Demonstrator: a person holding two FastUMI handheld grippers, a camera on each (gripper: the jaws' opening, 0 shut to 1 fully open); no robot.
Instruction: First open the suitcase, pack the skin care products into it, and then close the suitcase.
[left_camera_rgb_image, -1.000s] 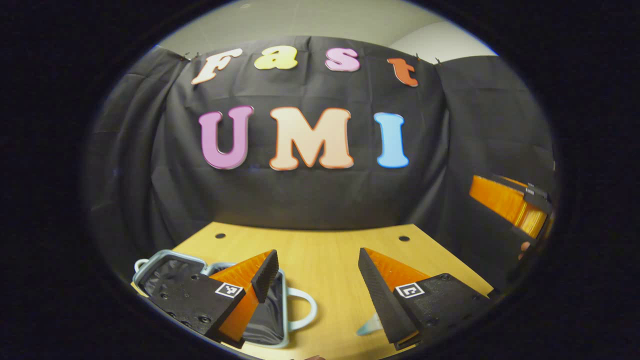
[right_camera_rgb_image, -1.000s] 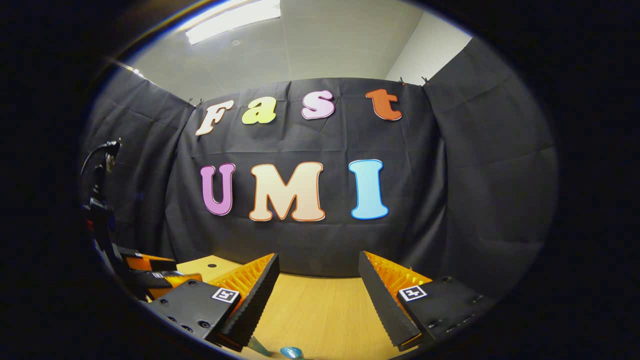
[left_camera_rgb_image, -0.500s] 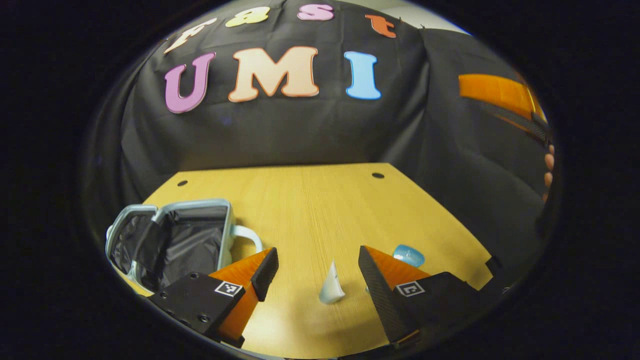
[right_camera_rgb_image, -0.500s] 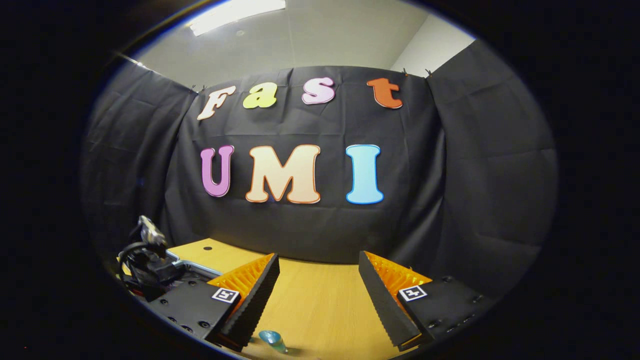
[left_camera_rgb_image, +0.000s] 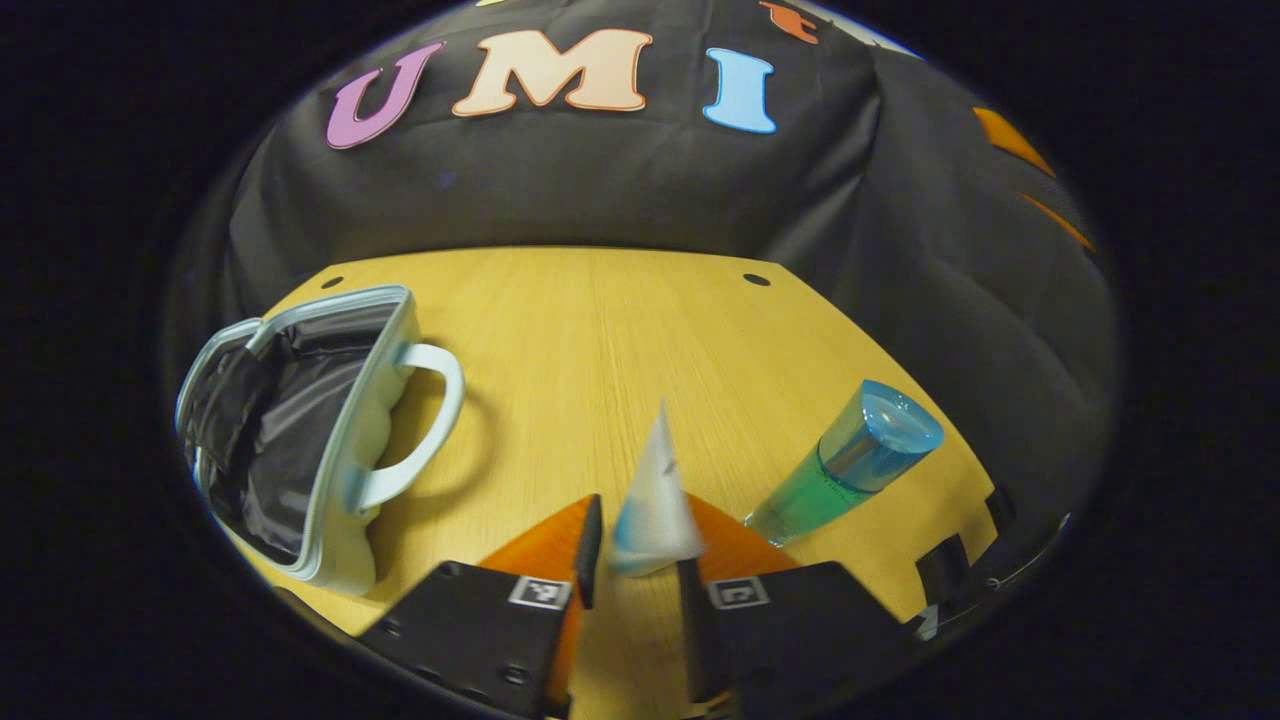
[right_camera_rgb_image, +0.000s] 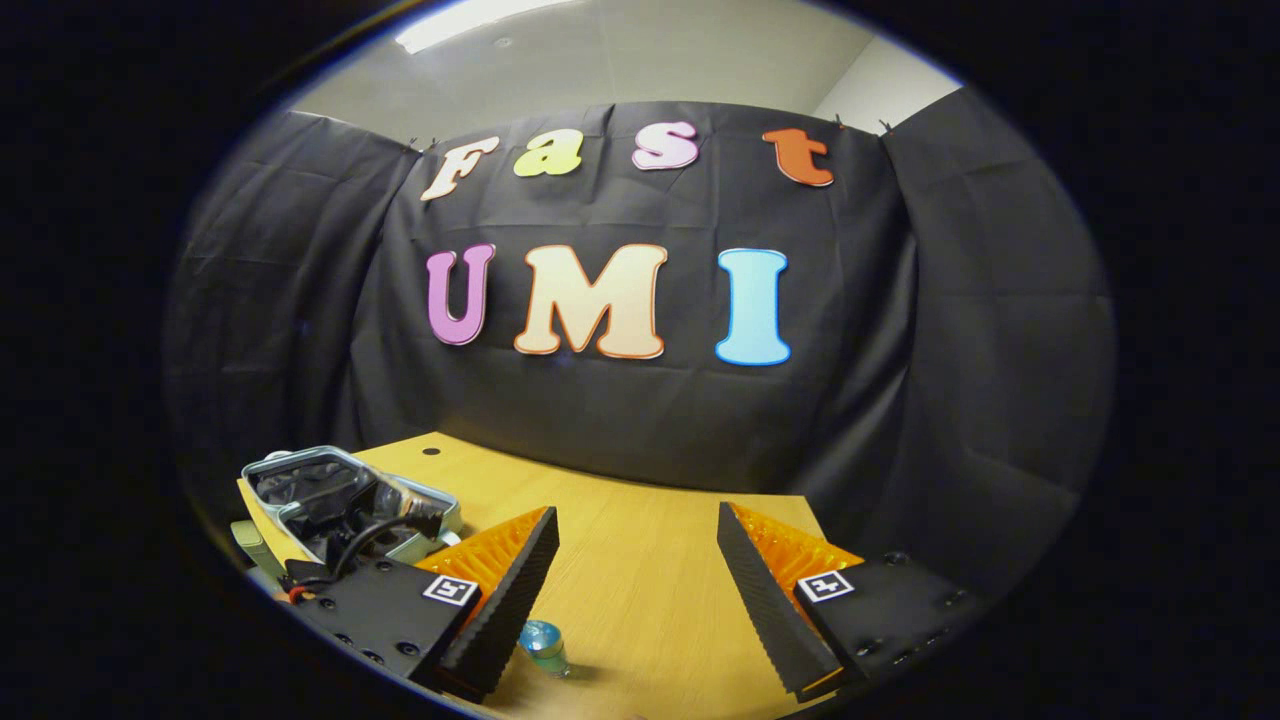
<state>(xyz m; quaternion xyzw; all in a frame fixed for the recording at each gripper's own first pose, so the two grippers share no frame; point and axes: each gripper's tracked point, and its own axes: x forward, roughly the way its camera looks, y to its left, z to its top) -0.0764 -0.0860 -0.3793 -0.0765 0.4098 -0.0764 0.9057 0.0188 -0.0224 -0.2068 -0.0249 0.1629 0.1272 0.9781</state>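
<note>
Left gripper view: left gripper (left_camera_rgb_image: 632, 575), wide half second ago, now clenched on white tube (left_camera_rgb_image: 655, 495); open suitcase (left_camera_rgb_image: 300, 430) at 9 o'clock, packing begun. Right gripper (right_camera_rgb_image: 637, 590) gapes empty.

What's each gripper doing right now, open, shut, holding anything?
Left gripper: closed on the white tube, which stands on the table.
Right gripper: open, holding nothing, above the table.

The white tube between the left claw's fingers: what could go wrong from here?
1. The left claw grips the white tube only near its lower end; it may tilt or slip when lifted.
2. The blue-capped bottle stands upright close by; a swing toward the open suitcase might knock it over.
</note>
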